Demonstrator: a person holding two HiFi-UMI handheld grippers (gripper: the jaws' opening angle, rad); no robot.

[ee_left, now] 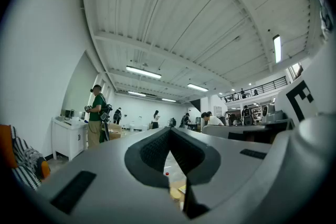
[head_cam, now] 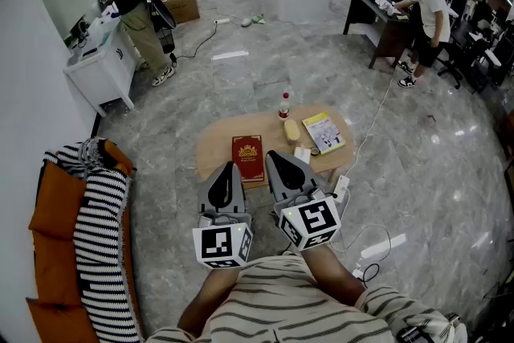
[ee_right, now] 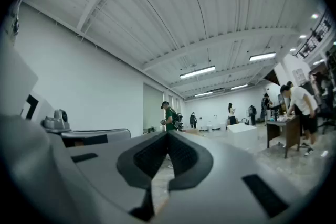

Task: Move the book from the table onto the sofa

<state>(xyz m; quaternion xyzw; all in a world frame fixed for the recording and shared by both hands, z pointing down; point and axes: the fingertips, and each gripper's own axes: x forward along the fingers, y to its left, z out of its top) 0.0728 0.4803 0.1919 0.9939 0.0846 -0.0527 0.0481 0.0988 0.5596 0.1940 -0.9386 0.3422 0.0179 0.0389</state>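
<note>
Left claw (head_cam: 229,166), right claw (head_cam: 276,156) closed, seemingly at table (head_cam: 213,145) edge.

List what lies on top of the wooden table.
A red book, a red-capped bottle, a yellow booklet and a pale yellow lump. The left gripper and right gripper hide the table's near edge.
</note>
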